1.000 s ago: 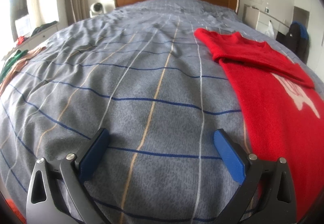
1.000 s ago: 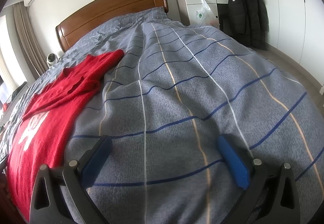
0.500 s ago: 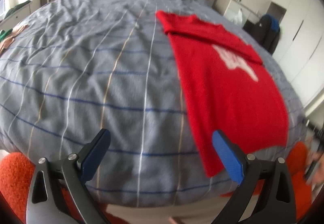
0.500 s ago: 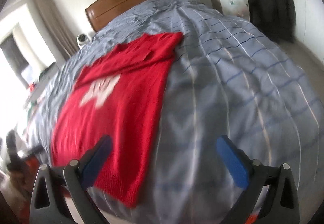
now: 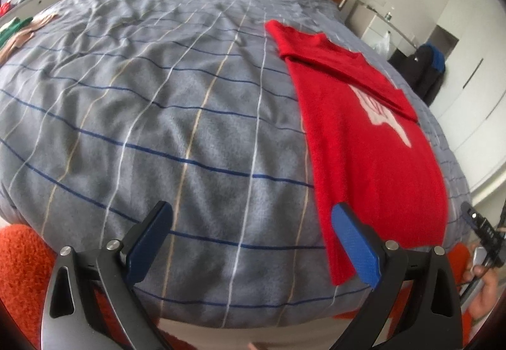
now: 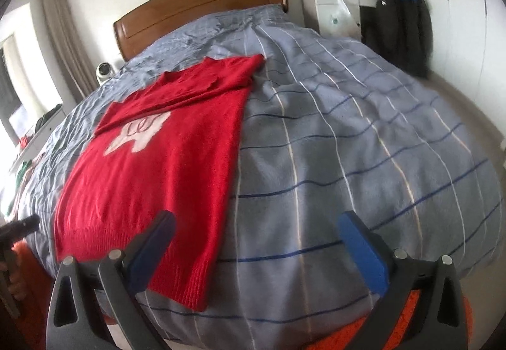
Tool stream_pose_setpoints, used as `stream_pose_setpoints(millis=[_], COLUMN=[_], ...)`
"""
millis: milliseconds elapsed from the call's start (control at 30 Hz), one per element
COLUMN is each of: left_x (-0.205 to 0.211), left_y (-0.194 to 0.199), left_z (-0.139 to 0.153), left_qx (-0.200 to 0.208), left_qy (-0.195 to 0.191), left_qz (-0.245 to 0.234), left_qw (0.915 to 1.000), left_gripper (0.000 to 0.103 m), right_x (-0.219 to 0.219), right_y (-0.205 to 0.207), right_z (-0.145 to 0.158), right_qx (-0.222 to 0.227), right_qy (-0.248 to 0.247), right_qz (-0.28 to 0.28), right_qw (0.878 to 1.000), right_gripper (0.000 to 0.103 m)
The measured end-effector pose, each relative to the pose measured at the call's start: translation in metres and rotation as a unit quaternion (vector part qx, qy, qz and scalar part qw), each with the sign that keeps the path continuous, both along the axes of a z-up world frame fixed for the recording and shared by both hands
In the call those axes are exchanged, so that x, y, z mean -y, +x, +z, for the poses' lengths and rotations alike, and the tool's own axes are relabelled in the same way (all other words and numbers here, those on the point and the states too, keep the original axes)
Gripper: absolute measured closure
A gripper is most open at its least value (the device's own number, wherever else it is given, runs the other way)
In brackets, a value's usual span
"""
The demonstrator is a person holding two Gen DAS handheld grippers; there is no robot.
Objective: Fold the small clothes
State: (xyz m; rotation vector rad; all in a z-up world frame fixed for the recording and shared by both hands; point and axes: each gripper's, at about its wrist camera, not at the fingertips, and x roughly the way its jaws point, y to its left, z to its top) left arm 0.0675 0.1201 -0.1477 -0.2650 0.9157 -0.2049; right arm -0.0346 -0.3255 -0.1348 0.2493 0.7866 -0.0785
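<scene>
A small red sweater (image 5: 370, 141) with a white motif lies flat on the grey checked bed, sleeves folded across its chest and hem at the bed's near edge. It also shows in the right wrist view (image 6: 158, 166). My left gripper (image 5: 253, 242) is open and empty, held off the foot of the bed, its right finger (image 5: 357, 245) over the sweater's near left hem corner. My right gripper (image 6: 256, 248) is open and empty, its left finger (image 6: 151, 248) in front of the hem's right part.
The grey checked duvet (image 5: 158, 115) covers the bed, with a wooden headboard (image 6: 202, 2) behind. Orange fabric (image 5: 22, 264) lies below the bed's foot. A dark jacket (image 6: 401, 24) hangs by a white cabinet (image 6: 332, 11). Clothes (image 5: 19, 30) lie at the far left.
Both grippers have pulled back from over the bed to beyond its foot edge, so the whole sweater and the bed's edge now show. Both stay open.
</scene>
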Motion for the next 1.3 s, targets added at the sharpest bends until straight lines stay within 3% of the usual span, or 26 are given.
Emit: stream_pose_setpoints(millis=[400,1300], left_x=[0.014,0.015], left_y=[-0.002,-0.002], left_z=[0.0,-0.002], left_qx=[0.006,0.001], left_qy=[0.028,0.032], left_qz=[-0.022,-0.026], left_qw=[0.9993,0.9991], left_gripper=[0.002,0.002], right_x=[0.004,0.003], right_y=[-0.003,-0.002], right_z=[-0.001,-0.002], right_qx=[0.004,0.004], right_qy=[0.01,0.01], right_qz=[-0.008,-0.004], right_qw=[1.0,1.0], right_gripper=[0.001,0.001])
